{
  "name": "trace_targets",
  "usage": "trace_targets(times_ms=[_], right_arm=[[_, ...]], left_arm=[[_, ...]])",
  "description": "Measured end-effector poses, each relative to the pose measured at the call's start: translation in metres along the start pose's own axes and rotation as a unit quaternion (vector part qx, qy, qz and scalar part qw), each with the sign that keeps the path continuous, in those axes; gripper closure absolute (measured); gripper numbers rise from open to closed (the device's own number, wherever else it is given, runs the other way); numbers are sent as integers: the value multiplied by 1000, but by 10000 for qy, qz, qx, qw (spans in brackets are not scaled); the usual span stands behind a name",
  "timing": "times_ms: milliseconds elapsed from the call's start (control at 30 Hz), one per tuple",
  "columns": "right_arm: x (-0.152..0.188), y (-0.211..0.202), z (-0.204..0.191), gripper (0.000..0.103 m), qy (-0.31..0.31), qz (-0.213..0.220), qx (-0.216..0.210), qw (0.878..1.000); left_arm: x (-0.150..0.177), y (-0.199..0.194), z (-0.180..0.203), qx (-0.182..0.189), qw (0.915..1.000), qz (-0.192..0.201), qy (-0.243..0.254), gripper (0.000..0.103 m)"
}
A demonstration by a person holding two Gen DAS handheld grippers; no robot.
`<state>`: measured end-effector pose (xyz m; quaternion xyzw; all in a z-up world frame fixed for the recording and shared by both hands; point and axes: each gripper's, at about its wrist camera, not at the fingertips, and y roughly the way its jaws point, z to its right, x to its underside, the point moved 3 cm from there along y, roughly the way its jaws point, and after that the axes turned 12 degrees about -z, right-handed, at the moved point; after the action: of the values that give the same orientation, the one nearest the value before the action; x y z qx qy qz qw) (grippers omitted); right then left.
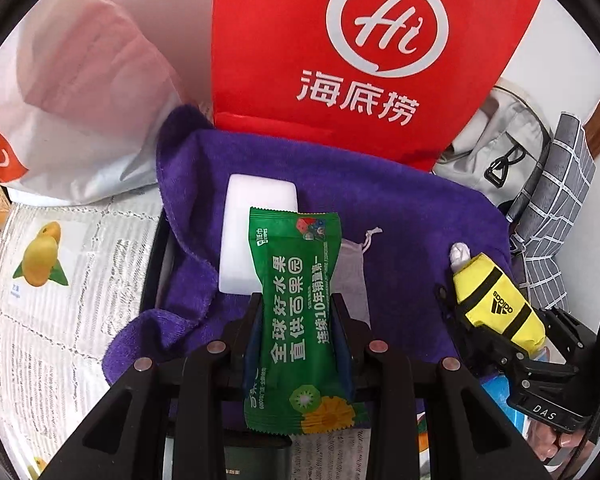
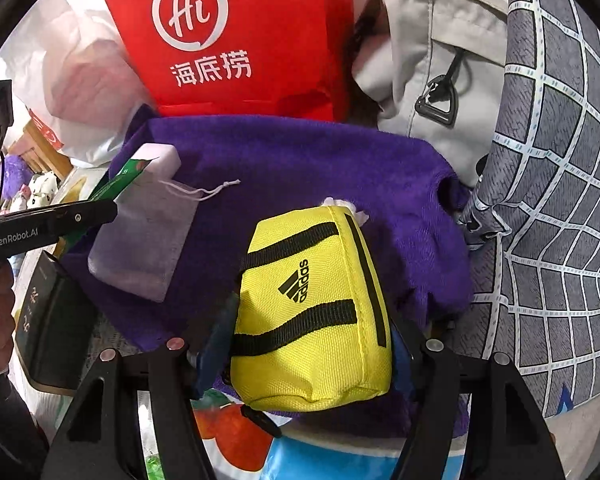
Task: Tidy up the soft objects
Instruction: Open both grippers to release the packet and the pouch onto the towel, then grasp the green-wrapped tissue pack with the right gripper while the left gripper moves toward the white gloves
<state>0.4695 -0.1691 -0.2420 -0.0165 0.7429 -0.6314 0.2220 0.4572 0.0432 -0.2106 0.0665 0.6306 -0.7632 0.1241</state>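
Observation:
My left gripper (image 1: 296, 300) is shut on a green tissue packet (image 1: 300, 312) and holds it above a purple towel (image 1: 400, 216). A white sponge block (image 1: 256, 232) and a small grey drawstring pouch (image 1: 352, 276) lie on the towel under it. My right gripper (image 2: 312, 332) is shut on a yellow Adidas pouch (image 2: 316, 308) over the towel's right part (image 2: 300, 152); it also shows in the left wrist view (image 1: 496, 300). The right wrist view shows the drawstring pouch (image 2: 144, 236), the sponge (image 2: 160, 160) and the left gripper (image 2: 52, 224) at the left.
A red paper bag (image 1: 360, 60) stands behind the towel, a white plastic bag (image 1: 80, 100) to its left. A grey backpack (image 2: 432, 64) and a grey checked cloth (image 2: 552, 200) are at the right. A dark box (image 2: 52, 320) sits by the towel's left edge on a fruit-print tablecloth (image 1: 60, 280).

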Motion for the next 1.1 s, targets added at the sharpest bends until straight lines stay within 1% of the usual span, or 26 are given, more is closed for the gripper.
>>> trace_targets(times_ms=[67, 167, 233, 300, 367, 467, 533, 633, 700, 800, 867, 933, 1000, 1033, 1100], right_arm=[[-1, 0, 0, 35, 32, 40, 3, 10000], [-1, -3, -2, 32, 32, 108, -26, 9999], [-2, -5, -4, 27, -29, 152, -32, 9999], [-2, -10, -5, 25, -44, 255, 23, 9997], [-2, -16, -4, 25, 9, 346, 24, 9994], [-1, -31, -4, 25, 111, 528, 9, 9985], [1, -45, -6, 25, 140, 700, -4, 9974], [10, -67, -15, 25, 119, 905, -30, 9958], [23, -78, -23, 25, 86, 965, 2, 9953], [50, -86, -35, 25, 49, 897, 3, 9960], [75, -89, -42, 26, 41, 835, -44, 9965], [103, -88, -53, 31, 3, 760, -71, 9971], [125, -85, -63, 31, -157, 713, -91, 9973], [137, -83, -69, 31, -173, 682, -170, 9974], [156, -74, -78, 31, -99, 475, -421, 9979]], left_arm=[[1, 2, 1, 74, 10000, -17, -3, 72], [0, 1, 3, -5, 10000, 16, 12, 70], [-2, 2, 7, 7, 10000, 10, 29, 64], [-3, 1, 8, 12, 10000, 51, 25, 55], [-3, -3, 9, -54, 9999, 142, 45, 51], [-2, -12, 8, -93, 9997, 233, 66, 51], [-1, -18, 7, -54, 9995, 286, 73, 51], [-1, -31, 5, -31, 9992, 384, 52, 51], [0, -39, 4, -6, 9989, 461, 44, 51], [2, -53, 6, -11, 9984, 557, 70, 51], [4, -59, 10, 18, 9980, 625, 116, 51], [8, -68, 14, 44, 9974, 703, 177, 51], [11, -77, 16, 87, 9967, 776, 223, 51], [12, -83, 17, 131, 9961, 834, 239, 51], [16, -93, 19, 193, 9951, 927, 278, 50]])
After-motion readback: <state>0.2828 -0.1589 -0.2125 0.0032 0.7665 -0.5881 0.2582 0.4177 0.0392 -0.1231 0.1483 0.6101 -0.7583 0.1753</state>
